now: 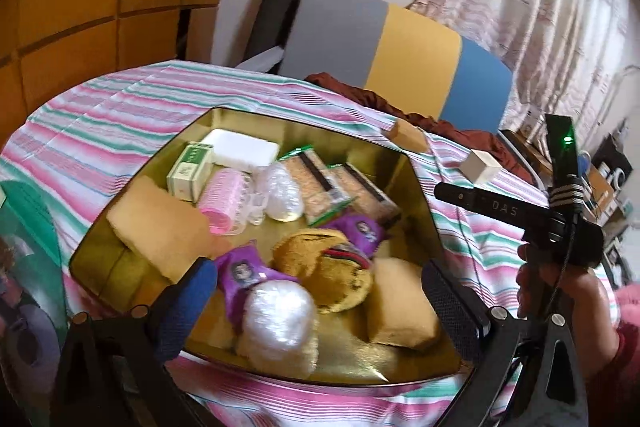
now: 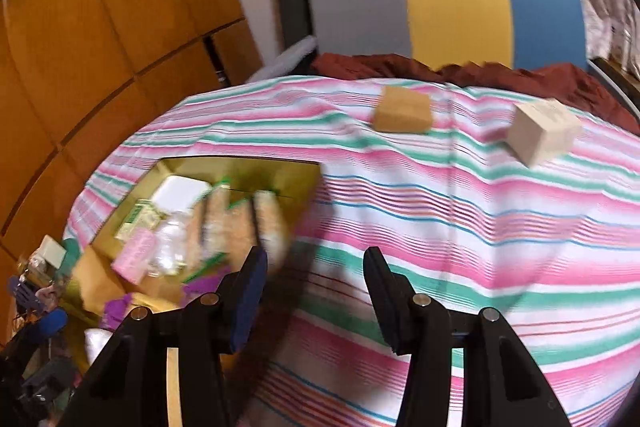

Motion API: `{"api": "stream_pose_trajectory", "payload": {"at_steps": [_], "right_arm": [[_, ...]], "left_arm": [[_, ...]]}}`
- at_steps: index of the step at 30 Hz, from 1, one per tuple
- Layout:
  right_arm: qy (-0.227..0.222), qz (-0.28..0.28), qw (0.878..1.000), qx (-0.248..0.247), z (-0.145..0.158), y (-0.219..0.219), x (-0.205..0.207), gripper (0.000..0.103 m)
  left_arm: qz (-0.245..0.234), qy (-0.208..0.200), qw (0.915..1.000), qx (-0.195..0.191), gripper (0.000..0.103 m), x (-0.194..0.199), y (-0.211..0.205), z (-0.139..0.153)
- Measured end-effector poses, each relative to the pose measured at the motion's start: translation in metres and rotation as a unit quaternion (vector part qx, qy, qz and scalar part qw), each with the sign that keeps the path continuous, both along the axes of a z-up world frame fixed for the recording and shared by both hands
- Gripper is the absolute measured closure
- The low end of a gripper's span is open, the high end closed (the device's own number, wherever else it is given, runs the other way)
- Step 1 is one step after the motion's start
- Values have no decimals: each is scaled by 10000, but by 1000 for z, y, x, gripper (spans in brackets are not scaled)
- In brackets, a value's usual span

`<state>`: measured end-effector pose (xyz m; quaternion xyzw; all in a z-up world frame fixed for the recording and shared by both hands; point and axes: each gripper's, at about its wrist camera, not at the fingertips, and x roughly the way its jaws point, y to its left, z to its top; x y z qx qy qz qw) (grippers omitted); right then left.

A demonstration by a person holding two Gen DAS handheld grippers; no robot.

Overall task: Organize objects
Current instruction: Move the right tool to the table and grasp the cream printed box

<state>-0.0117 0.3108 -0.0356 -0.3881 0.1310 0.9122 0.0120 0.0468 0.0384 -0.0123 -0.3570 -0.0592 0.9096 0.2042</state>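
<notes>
A gold tray (image 1: 424, 195) lies on the striped bedspread (image 1: 120, 107), filled with snack packs, a green box (image 1: 190, 169), a pink roller (image 1: 224, 199), purple packets, tan sponges and a plastic-wrapped ball (image 1: 278, 319). My left gripper (image 1: 316, 291) is open and empty over the tray's near edge. My right gripper (image 2: 316, 279) is open and empty above the bedspread (image 2: 480, 227), just right of the tray (image 2: 296, 175). A brown box (image 2: 402, 115) and a pale box (image 2: 542, 133) lie beyond it on the bed; both also show in the left view, brown box (image 1: 408, 137) and pale box (image 1: 480, 167).
The right gripper's body (image 1: 560, 219) and hand show at the right of the left wrist view. A grey, yellow and blue headboard (image 2: 452, 3), a dark red cloth (image 2: 460, 67), a wooden wardrobe (image 2: 100, 47) and curtains (image 1: 540, 7) surround the bed.
</notes>
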Motion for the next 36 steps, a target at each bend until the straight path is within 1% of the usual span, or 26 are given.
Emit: {"api": "stream_pose_trajectory", "payload": {"at_steps": [4,6,7,8,9,11,12,14,17,19,21,24,29,31,33,36], "right_arm": [[-209,-378,9991,-49,-13,33,7,52],[-290,-567,9979,-148,-18,50,10,50],[-316,-681,9970,-205,-20,60,12,47],[-326,-786,9961,-220,-21,68,13,41],[-325,-919,9951,-194,-20,78,13,38],[-290,-1182,9925,-133,-18,95,13,20],[-268,-1321,9908,-127,-16,104,12,19],[-205,-1715,9847,-226,-9,128,7,19],[-120,-2147,9759,-364,-1,157,-6,18],[-55,-2425,9689,-488,5,175,-19,18],[-21,-2588,9644,-551,9,186,-33,18],[-127,-2929,9547,-503,13,202,-60,18],[-315,-3478,9342,-731,8,222,-90,18],[-382,-3615,9284,-774,4,227,-99,18],[-457,-3687,9255,-738,1,229,-107,18],[-671,-3616,9287,-485,-5,228,-117,18]], "left_arm": [[-92,164,9997,-164,0,7,11,2],[-75,162,9997,-175,0,9,16,1],[-68,139,9997,-162,0,9,18,0],[-58,95,9999,-130,0,10,20,-1],[-55,56,9999,-90,0,10,23,-1],[-78,18,10000,-50,0,11,30,-2],[-103,7,9999,-55,0,12,33,-2],[-188,-4,9998,-77,0,11,41,0],[-244,11,9997,-46,0,9,49,4],[-267,53,9996,-9,0,8,52,8],[-251,79,9997,-10,0,5,53,10],[-200,30,9998,66,0,-3,49,10],[27,-130,9997,228,0,-17,35,7],[110,-170,9995,255,0,-21,30,6],[169,-191,9993,288,0,-24,26,5],[222,-221,9991,286,0,-28,21,4]]}}
